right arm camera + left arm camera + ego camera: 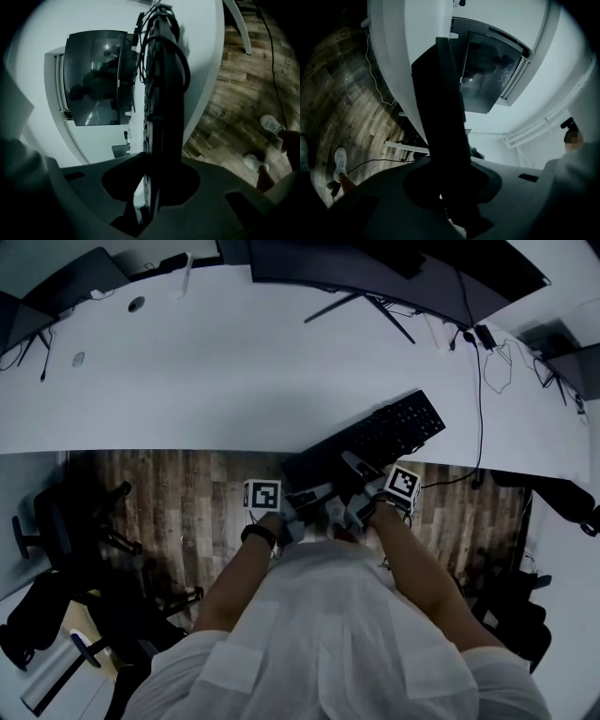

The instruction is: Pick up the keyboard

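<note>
Head view: keyboard (pixel 389 432) gripped by left claw (pixel 317 495), right claw (pixel 359 468).

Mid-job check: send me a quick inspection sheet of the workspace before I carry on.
Surface: white desk.
Job's things: black keyboard, near end past the desk edge.
Clutter: nothing seen near the keyboard.
Grippers: left gripper and right gripper both have jaws shut on the keyboard's near end.
Cables: thin cable crosses the desk right of the keyboard.
Surroundings: monitors behind; office chairs on the wood floor.
</note>
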Motion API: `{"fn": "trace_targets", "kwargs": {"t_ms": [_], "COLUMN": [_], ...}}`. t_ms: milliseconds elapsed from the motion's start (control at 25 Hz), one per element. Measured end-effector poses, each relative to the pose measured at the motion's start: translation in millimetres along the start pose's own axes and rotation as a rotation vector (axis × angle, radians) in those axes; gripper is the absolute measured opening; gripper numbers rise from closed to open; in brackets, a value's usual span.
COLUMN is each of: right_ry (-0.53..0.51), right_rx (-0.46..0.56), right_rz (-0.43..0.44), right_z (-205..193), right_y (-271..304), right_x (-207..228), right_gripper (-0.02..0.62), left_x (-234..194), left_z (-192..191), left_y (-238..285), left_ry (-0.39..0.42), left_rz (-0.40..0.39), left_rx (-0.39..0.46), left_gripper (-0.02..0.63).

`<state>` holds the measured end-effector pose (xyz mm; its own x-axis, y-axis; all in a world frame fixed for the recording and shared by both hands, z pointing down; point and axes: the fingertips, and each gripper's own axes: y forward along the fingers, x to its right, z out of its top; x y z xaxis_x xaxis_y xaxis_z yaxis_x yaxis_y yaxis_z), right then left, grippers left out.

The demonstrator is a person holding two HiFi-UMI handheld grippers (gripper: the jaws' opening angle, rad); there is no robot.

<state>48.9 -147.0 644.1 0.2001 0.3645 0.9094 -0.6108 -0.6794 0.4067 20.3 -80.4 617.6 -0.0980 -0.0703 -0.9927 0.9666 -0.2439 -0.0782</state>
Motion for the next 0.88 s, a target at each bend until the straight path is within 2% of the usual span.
{"fn": "trace_targets", "kwargs": {"t_ms": [160, 200, 280, 320, 440, 520, 560, 640, 800, 880], "right_ry": [-0.025, -0.027, -0.024, -0.022, -0.021, -0.02, -0.019, -0.017, -0.022, -0.016], "right_rx": [0.002, 0.003, 0.003, 0.0, -0.011, -0.016, -0.017, -0.018, -0.024, 0.016], "right_rz": [0.001, 0.001, 0.004, 0.005, 0.02, 0.03, 0.033, 0.035, 0.07, 0.088], "right_z": [-1, -1, 1, 2, 1, 0, 0, 0, 2, 10], "right_y": [-1, -1, -2, -2, -2, 0, 0, 0, 0, -4], "right_x": [0, 0, 0, 0, 0, -1, 0, 1, 0, -1], "right_gripper": [0.075, 0.075, 0.074, 0.073, 0.072, 0.073, 0.075, 0.081, 0.141, 0.16], "left_x": [1, 1, 1, -2, -5, -5, -4, -2, 4, 7], "left_z": [1, 3, 11, 16, 37, 47, 48, 47, 47, 46], "left_y": [-4, -6, -12, -16, -24, -23, -21, -19, -18, -17], "left_ry": [0.042, 0.046, 0.04, 0.026, -0.024, -0.025, -0.031, -0.033, -0.015, -0.02], "left_rz": [-0.022, -0.021, -0.008, 0.009, 0.054, 0.061, 0.064, 0.06, 0.045, 0.038], "left_rx": [-0.021, -0.013, 0.021, 0.049, 0.164, 0.198, 0.2, 0.19, 0.17, 0.154], "left_gripper": [0.079, 0.098, 0.181, 0.195, 0.191, 0.129, 0.096, 0.082, 0.074, 0.074]}}
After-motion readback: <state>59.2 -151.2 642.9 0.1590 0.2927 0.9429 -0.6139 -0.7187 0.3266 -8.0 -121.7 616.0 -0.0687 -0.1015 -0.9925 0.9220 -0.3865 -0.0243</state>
